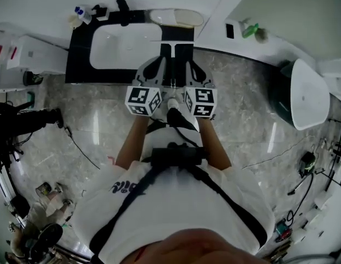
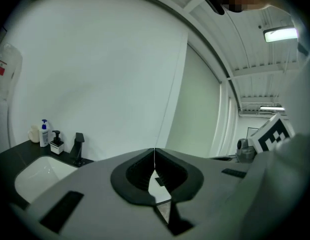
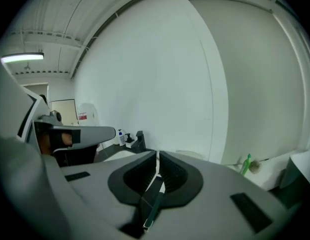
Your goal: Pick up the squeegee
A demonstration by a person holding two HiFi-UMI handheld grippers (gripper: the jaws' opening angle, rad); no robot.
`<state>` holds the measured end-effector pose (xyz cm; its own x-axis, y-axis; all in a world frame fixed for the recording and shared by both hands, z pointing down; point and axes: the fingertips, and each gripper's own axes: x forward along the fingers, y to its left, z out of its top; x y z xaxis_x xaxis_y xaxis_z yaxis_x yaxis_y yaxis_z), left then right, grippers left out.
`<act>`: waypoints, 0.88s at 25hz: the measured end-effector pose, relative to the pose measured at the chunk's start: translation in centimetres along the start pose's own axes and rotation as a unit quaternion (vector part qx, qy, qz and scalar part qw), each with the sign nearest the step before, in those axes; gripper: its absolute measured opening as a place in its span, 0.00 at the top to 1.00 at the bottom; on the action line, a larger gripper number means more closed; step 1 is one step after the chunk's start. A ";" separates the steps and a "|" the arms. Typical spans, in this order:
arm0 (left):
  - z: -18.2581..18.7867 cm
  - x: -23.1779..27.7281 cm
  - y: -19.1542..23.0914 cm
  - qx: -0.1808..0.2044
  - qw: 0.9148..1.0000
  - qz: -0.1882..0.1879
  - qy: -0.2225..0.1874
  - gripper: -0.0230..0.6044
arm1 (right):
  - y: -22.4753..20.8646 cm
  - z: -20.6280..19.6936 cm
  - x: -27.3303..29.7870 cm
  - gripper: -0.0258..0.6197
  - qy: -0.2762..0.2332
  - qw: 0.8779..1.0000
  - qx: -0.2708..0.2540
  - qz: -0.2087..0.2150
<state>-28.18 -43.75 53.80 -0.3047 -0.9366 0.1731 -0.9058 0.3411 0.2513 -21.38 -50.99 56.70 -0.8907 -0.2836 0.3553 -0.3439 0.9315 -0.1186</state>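
Far left, back corner of the black worktop (image 1: 78, 59): small bottles (image 1: 81, 15), labels unreadable. Beside them a dark tap (image 1: 122, 9) over the white basin (image 1: 126, 45).

Centre: left claw (image 2: 154, 156) pressed together, nothing between the pads. Right claw (image 3: 157, 159) likewise pressed together and empty. Both are held side by side in front of the basin, apart from everything on the worktop.

Squeegee: not surely made out. The likeliest candidate is a pale long object (image 1: 176, 17) at the worktop's rear edge, right of the basin.

Right: a green bottle (image 1: 249, 30) on a white ledge, and a dark container (image 1: 283, 92), its shape unclear.
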 end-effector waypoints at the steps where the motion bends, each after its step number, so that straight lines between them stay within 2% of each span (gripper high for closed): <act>1: -0.5 0.5 0.7 -0.004 1.000 0.011 0.005 0.95 | -0.1 -0.7 1.2 0.95 0.016 1.000 0.000 0.011; 5: -2.8 2.6 3.7 -0.003 0.999 0.043 0.027 0.95 | -0.8 -3.8 5.5 0.95 0.069 0.997 -0.003 0.037; 10: -5.9 4.5 7.4 -0.005 0.997 0.056 0.060 0.95 | -0.8 -8.0 9.5 0.95 0.126 0.990 0.010 0.057; 18: -10.2 7.2 11.6 -0.011 0.993 0.038 0.115 0.95 | -1.4 -14.5 15.4 0.95 0.209 0.976 0.033 0.043; 19: -10.6 7.5 11.7 -0.012 0.992 0.035 0.120 0.95 | -1.5 -15.1 15.9 0.94 0.218 0.974 0.035 0.042; 20: -11.1 7.8 11.8 -0.015 0.992 0.032 0.124 0.95 | -1.6 -15.7 16.4 0.87 0.225 0.973 0.038 0.040; 22: -11.9 8.2 11.8 -0.020 0.991 0.024 0.133 0.95 | -1.6 -16.7 17.2 0.84 0.236 0.970 0.044 0.035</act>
<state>-37.87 -46.41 69.53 -0.2545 -0.8662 0.4300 -0.8780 0.3934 0.2727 -31.19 -53.60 78.44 -0.6843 -0.0658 0.7262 -0.3308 0.9155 -0.2288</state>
